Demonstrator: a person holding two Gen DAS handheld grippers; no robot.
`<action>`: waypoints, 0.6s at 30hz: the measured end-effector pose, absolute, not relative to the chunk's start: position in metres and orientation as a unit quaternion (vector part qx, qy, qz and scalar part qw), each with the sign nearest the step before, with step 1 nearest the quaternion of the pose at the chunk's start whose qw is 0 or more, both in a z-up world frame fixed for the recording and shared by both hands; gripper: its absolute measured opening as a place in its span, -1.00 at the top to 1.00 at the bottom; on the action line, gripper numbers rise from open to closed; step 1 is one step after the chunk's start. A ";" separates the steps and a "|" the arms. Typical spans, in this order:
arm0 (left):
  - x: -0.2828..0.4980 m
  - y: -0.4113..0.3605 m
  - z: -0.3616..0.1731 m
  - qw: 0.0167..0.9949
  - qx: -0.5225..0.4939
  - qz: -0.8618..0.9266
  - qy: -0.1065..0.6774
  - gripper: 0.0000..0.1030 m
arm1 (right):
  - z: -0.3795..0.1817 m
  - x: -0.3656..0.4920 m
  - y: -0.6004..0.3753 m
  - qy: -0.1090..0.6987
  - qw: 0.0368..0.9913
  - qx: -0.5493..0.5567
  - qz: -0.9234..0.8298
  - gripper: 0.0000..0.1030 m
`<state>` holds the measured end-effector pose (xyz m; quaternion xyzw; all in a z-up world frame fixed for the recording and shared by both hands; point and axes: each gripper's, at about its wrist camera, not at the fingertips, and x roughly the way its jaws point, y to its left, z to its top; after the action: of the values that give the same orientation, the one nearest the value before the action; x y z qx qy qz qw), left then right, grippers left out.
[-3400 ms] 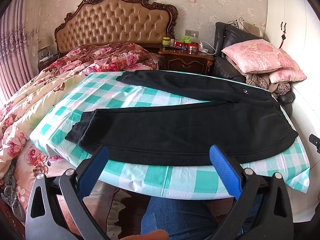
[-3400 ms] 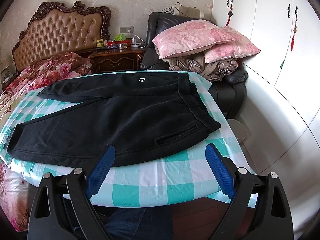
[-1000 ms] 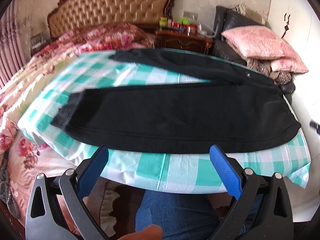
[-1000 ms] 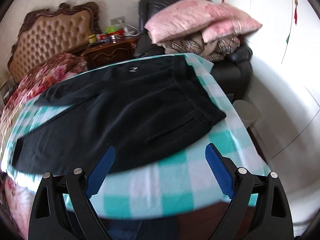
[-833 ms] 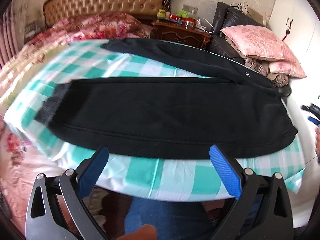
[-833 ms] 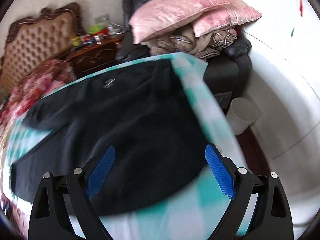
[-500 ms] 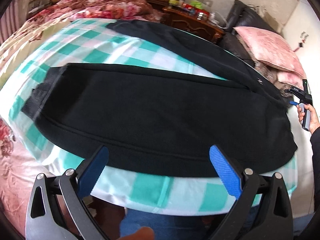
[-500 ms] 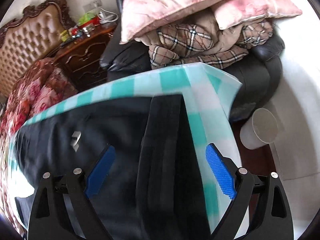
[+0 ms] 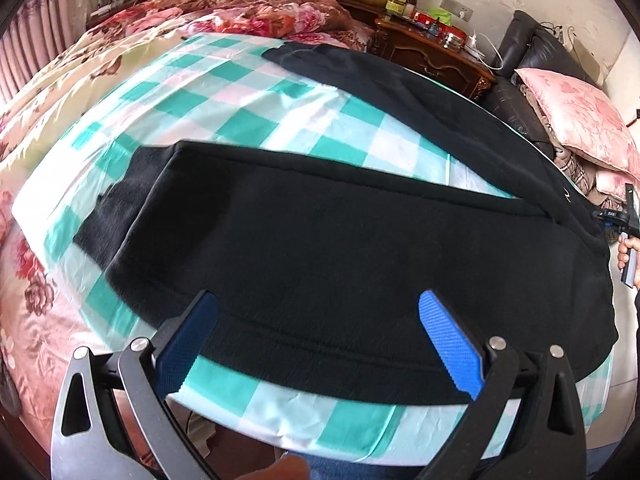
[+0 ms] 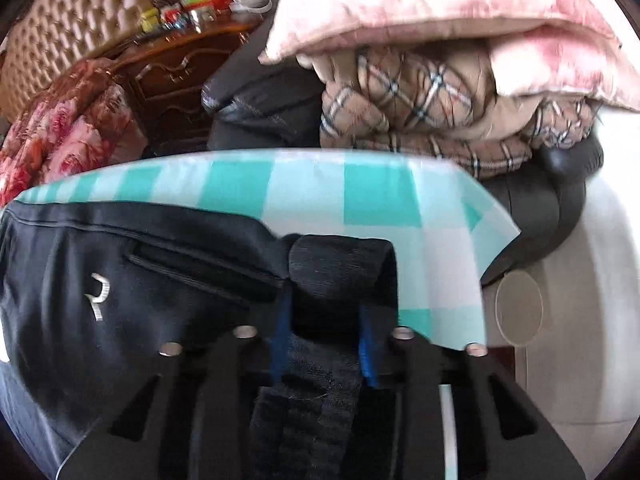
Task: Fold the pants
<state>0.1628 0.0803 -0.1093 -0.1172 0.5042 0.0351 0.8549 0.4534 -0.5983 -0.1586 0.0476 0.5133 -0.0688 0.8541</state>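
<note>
Black pants [image 9: 340, 248] lie flat on a teal-and-white checked cloth [image 9: 248, 92], with the legs to the left and the waist to the right. My left gripper [image 9: 318, 344] hangs open over the near leg's lower edge, and nothing is between its blue pads. In the left wrist view my right gripper [image 9: 624, 216] sits in a hand at the far right, by the waist. Its own view shows the right gripper [image 10: 323, 336] with jaws closing, pads pressing the ribbed waistband [image 10: 340, 264] at the far corner. A white logo [image 10: 99, 296] is visible to the left.
A bed with a floral quilt [image 9: 60, 92] lies to the left, and a wooden nightstand [image 9: 432, 56] stands behind. A black leather chair carries pink pillows [image 10: 440, 12] and a plaid blanket [image 10: 420, 92] past the cloth's far corner. A white bin [image 10: 518, 308] stands on the floor at the right.
My right gripper swept to the far right corner of the pants, dropped onto the waistband and shut on it. My left gripper moved in over the near leg and stayed open.
</note>
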 end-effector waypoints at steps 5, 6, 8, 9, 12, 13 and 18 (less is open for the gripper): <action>0.180 0.075 -0.106 0.859 -0.130 0.024 0.495 -0.96 | -0.096 0.401 -0.565 0.428 0.903 0.024 -0.029 0.71; 0.184 0.074 -0.105 0.859 -0.135 0.021 0.494 -0.96 | -0.084 0.387 -0.556 0.414 0.910 0.021 -0.019 0.72; 0.190 0.070 -0.103 0.859 -0.143 0.011 0.491 -0.96 | -0.060 0.354 -0.537 0.380 0.925 0.016 0.006 0.72; 0.192 0.067 -0.100 0.861 -0.146 0.007 0.486 -0.96 | -0.046 0.329 -0.525 0.358 0.933 0.014 0.025 0.72; 0.194 0.064 -0.092 0.869 -0.150 -0.002 0.471 -0.96 | -0.026 0.261 -0.491 0.313 0.947 -0.008 0.077 0.72; 0.195 0.064 -0.091 0.871 -0.154 -0.003 0.468 -0.96 | -0.024 0.241 -0.481 0.305 0.948 -0.014 0.089 0.72; 0.208 0.083 -0.095 0.863 -0.206 -0.027 0.460 -0.89 | -0.052 0.130 -0.438 0.307 0.937 -0.006 0.165 0.72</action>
<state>0.2082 0.0833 -0.0952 -0.2060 0.4598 -0.0272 0.8633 0.1303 -0.4384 -0.0523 -0.0063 0.3075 0.1645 0.9372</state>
